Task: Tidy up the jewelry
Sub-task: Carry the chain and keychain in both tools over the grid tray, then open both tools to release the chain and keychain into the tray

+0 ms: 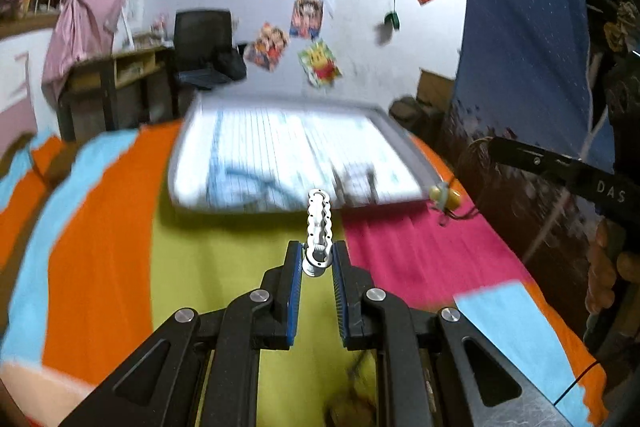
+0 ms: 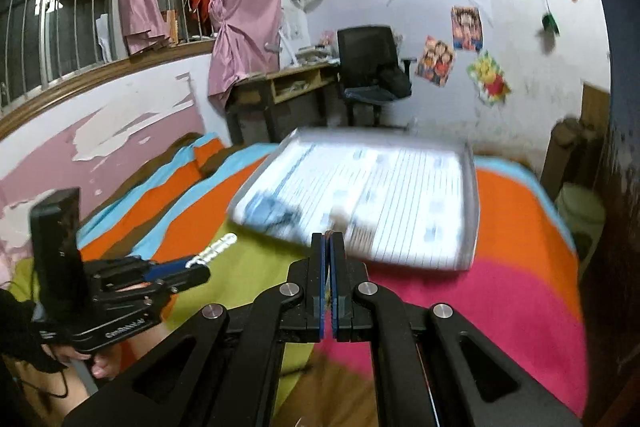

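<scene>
— What room is seen ahead of the left gripper?
— A bare stretch of striped blanket lies under it, up to the tray, whose raised rim bars the way forward. The silver clip is held out towards that rim.

— And to the right?
— Yellow beads on a cord lie just beside the tray's corner; past them the pink band is open. The right gripper, its fingers pressed together, is almost at the tray's near edge.
</scene>
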The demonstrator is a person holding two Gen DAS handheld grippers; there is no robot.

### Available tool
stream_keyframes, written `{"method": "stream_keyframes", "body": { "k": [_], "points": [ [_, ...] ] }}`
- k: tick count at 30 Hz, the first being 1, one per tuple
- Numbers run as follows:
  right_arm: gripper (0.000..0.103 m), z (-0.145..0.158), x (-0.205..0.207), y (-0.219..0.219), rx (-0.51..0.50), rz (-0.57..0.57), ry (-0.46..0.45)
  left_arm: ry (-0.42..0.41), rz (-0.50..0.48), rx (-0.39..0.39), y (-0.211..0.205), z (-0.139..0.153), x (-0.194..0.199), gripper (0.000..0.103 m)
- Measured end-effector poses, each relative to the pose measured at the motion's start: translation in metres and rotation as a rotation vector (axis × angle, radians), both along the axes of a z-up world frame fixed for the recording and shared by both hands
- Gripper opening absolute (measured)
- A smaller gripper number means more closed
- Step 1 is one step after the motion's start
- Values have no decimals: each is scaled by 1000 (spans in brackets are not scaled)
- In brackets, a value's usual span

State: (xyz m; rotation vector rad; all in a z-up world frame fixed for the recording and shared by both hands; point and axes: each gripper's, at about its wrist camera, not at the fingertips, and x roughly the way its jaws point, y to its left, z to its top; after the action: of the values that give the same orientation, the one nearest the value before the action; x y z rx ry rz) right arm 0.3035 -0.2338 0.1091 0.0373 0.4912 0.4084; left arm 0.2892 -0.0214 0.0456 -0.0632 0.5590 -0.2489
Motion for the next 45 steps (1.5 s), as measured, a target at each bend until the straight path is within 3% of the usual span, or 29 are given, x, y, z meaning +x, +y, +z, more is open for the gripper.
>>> {"method": "stream_keyframes", "body": {
  "k": [5, 11, 18, 23, 25, 28, 30, 31, 34, 36, 39, 45],
  "points": [
    [2, 13, 61, 9, -26, -53, -5, 13, 0, -53, 6, 6, 67, 14],
    [2, -10, 113, 16, -67, -80, 89, 72, -18, -65, -4, -16, 122, 14],
    [2, -48, 118, 14, -86, -106, 183, 155, -40, -72, -13, -46, 143, 15],
    [3, -64, 114, 7, -108, -127, 227, 147, -31, -55, -14, -45, 137, 16],
    [4, -66, 112, 2, -115, -137, 229, 163, -12, -50, -13, -44, 133, 23],
    [11, -63, 105, -6, -109, -152, 217, 151, 28, -70, -8, -41, 124, 45],
    [23, -59, 97, -11, -101, -165, 199, 119, 65, -93, -3, -36, 114, 69],
    [31, -56, 90, -13, -98, -175, 183, 98, 80, -102, -1, -33, 108, 70],
    [33, -46, 69, -21, -83, -194, 133, 66, 97, -106, 1, -22, 90, 73],
    [37, -39, 54, -26, -70, -207, 95, 38, 119, -105, 2, -15, 73, 83],
    [57, -27, 25, -30, -42, -224, 21, -25, 147, -110, 2, -2, 46, 96],
    [80, -5, -49, -34, -16, -246, -144, -162, 192, -116, 2, 18, -23, 103]
  ]
}}
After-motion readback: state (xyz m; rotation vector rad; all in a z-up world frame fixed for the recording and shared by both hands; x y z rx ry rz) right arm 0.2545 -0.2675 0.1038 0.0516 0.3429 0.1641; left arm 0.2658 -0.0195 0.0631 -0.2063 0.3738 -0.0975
